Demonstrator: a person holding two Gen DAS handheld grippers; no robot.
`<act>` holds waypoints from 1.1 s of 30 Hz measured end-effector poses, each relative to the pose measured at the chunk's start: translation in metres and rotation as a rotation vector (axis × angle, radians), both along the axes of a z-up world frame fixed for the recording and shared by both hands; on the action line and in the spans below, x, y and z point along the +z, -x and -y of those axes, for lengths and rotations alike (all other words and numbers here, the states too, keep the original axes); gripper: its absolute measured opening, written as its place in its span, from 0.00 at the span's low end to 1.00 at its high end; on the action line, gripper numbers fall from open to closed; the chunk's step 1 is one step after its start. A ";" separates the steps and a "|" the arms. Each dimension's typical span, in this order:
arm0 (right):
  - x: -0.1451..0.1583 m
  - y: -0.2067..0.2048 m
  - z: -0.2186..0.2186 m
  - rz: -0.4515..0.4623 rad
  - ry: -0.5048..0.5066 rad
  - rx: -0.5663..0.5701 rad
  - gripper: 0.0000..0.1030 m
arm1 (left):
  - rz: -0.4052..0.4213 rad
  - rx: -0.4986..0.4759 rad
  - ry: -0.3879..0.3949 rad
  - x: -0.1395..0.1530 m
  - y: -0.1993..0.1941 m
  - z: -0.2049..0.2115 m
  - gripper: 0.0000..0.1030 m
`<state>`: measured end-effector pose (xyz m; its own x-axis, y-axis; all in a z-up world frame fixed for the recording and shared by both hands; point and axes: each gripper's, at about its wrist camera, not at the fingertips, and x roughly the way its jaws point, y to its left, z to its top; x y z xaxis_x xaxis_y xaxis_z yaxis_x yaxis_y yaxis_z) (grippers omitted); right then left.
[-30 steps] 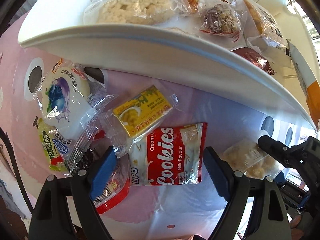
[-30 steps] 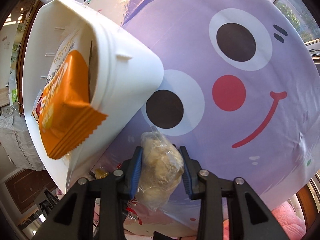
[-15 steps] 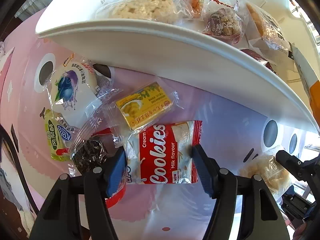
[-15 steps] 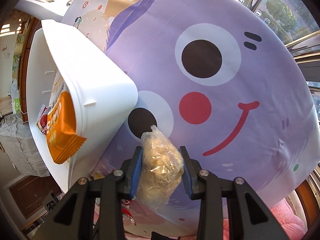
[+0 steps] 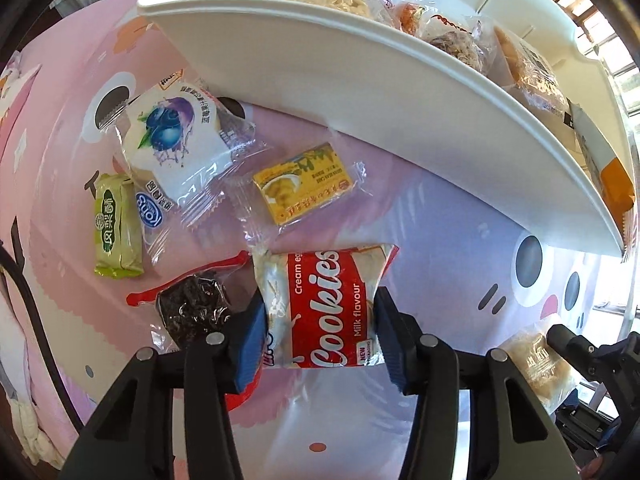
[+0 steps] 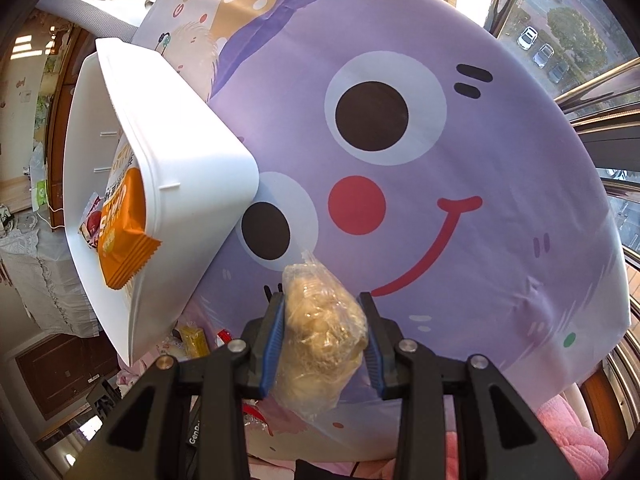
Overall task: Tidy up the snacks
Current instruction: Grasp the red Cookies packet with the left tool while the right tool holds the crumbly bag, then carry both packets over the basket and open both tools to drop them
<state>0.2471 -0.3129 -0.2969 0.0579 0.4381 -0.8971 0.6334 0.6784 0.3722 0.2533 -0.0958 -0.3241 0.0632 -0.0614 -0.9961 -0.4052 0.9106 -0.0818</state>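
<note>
My left gripper (image 5: 320, 330) is shut on a red and white "Cookies" packet (image 5: 324, 308), its blue pads pressing both sides, just above the cartoon tablecloth. My right gripper (image 6: 323, 336) is shut on a clear bag of pale yellow pastry (image 6: 320, 332) and holds it above the purple cloth; that bag also shows in the left wrist view (image 5: 536, 364). The white bin (image 5: 400, 92) stands behind the left gripper with several snacks inside. In the right wrist view the bin (image 6: 188, 160) is to the left, with an orange packet (image 6: 124, 232) sticking over its rim.
On the cloth near the left gripper lie a yellow cake packet (image 5: 304, 188), a blueberry-print bag (image 5: 172, 140), a green biscuit packet (image 5: 116, 228) and a dark snack in a red-edged wrapper (image 5: 192, 308). Windows stand at the right of the right wrist view.
My left gripper has closed on the cookies packet and lifted it a little. My right gripper has drawn back from the bin, still holding the pastry bag.
</note>
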 end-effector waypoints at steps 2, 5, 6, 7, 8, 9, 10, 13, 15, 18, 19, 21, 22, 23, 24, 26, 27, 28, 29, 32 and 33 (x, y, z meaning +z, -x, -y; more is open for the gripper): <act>0.000 0.000 -0.004 0.006 -0.005 0.010 0.35 | 0.006 0.004 0.001 0.003 0.006 -0.001 0.48; 0.001 0.002 -0.009 0.019 -0.010 0.025 0.35 | 0.023 0.004 -0.002 0.006 0.019 -0.005 0.48; 0.001 0.003 -0.010 0.025 -0.012 0.031 0.35 | 0.027 0.006 -0.003 0.009 0.023 -0.006 0.48; 0.003 0.004 -0.010 0.034 -0.012 0.037 0.35 | 0.029 0.007 0.000 0.012 0.027 -0.006 0.48; 0.005 0.004 -0.012 0.044 -0.012 0.045 0.35 | 0.033 0.008 0.005 0.016 0.029 -0.011 0.48; 0.007 0.004 -0.013 0.057 -0.011 0.055 0.35 | 0.038 0.008 0.010 0.019 0.033 -0.011 0.48; 0.010 0.005 -0.014 0.070 -0.010 0.064 0.35 | 0.042 0.007 0.016 0.023 0.034 -0.014 0.48; 0.019 0.005 -0.018 0.110 0.000 0.105 0.35 | 0.042 -0.003 0.033 0.030 0.039 -0.021 0.48; 0.027 0.005 -0.022 0.139 0.005 0.130 0.35 | 0.040 -0.012 0.048 0.036 0.046 -0.025 0.48; 0.037 0.000 -0.035 0.186 0.012 0.166 0.35 | 0.046 -0.034 0.064 0.054 0.050 -0.033 0.48; 0.041 -0.001 -0.038 0.202 0.017 0.176 0.35 | 0.052 -0.043 0.062 0.061 0.053 -0.036 0.48; 0.048 -0.003 -0.041 0.232 0.024 0.194 0.35 | 0.060 -0.067 0.056 0.073 0.055 -0.038 0.48; 0.053 0.000 -0.039 0.249 0.025 0.203 0.35 | 0.064 -0.075 0.054 0.084 0.052 -0.036 0.48; 0.057 -0.001 -0.043 0.263 0.028 0.212 0.35 | 0.067 -0.083 0.058 0.090 0.052 -0.038 0.48; 0.060 -0.002 -0.046 0.278 0.031 0.219 0.35 | 0.068 -0.089 0.067 0.097 0.046 -0.040 0.48; 0.070 -0.002 -0.046 0.310 0.035 0.232 0.35 | 0.075 -0.099 0.076 0.108 0.043 -0.047 0.48; 0.075 -0.003 -0.050 0.327 0.037 0.241 0.35 | 0.080 -0.109 0.068 0.113 0.043 -0.049 0.48; 0.079 -0.005 -0.053 0.344 0.039 0.248 0.35 | 0.085 -0.121 0.057 0.120 0.042 -0.051 0.48; 0.083 -0.005 -0.056 0.361 0.041 0.255 0.35 | 0.090 -0.130 0.045 0.125 0.038 -0.050 0.48; 0.094 -0.010 -0.065 0.413 0.050 0.277 0.35 | 0.110 -0.152 0.037 0.142 0.025 -0.055 0.48; 0.098 -0.012 -0.069 0.430 0.056 0.285 0.35 | 0.115 -0.160 0.036 0.150 0.020 -0.059 0.48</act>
<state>0.2588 -0.2441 -0.1989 0.3121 0.4426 -0.8406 0.2181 0.8278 0.5168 0.2332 -0.0372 -0.1740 0.1634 -0.1154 -0.9798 -0.2415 0.9582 -0.1531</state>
